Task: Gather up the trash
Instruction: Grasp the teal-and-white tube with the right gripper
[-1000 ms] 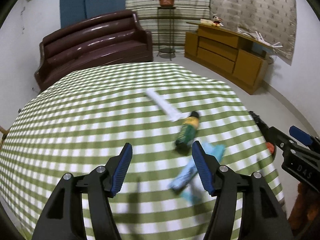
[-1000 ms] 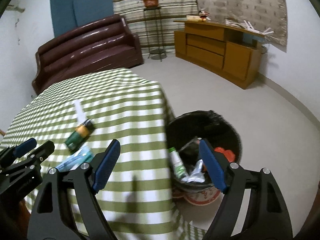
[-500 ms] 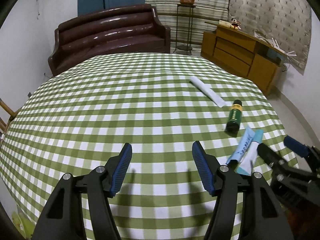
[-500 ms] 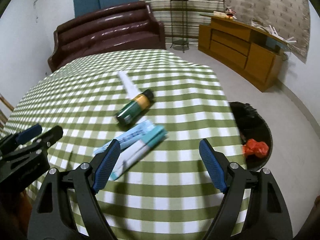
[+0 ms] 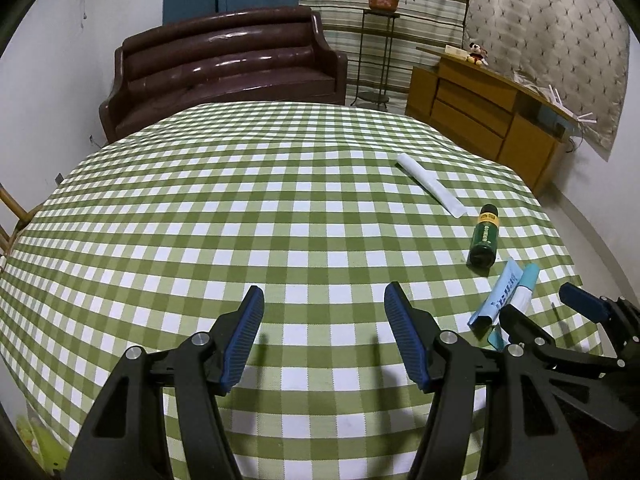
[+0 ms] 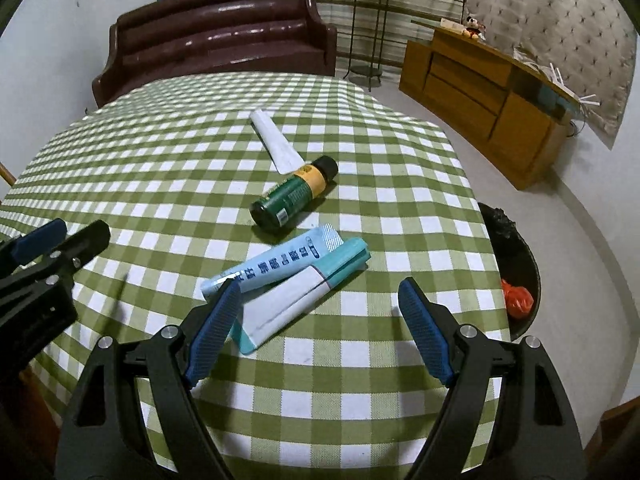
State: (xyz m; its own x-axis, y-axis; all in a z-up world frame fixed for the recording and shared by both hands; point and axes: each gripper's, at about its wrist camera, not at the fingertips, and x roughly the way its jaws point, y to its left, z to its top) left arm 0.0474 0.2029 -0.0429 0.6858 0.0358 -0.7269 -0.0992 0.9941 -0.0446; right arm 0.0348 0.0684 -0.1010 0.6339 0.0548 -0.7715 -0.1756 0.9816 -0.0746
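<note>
The green-checked table (image 5: 224, 216) spreads out beneath both my grippers, and beyond its far edge, well ahead of my fingers, stands the brown sofa (image 5: 224, 60), with a wooden cabinet (image 5: 484, 112) off to the right. Past my right finger, beside the table edge, the black trash bin (image 6: 516, 264) sits on the floor with something red-orange (image 6: 517, 298) lying inside. My left gripper (image 5: 324, 336) hovers over bare cloth with its jaws spread wide and nothing between them. My right gripper (image 6: 318, 332) is likewise spread wide and holds nothing; its left finger tip overlaps the near end of the toothpaste box (image 6: 304, 288), though I cannot tell whether it touches. The light blue toothpaste tube (image 6: 276, 264) lies across that box, just ahead of my right gripper's fingers. Further ahead lies the dark green bottle (image 6: 292, 196) on its side, black cap pointing away from me. Beyond it, nearly touching the cap end, lies the white tube (image 6: 274, 140), the farthest piece from my fingers.
</note>
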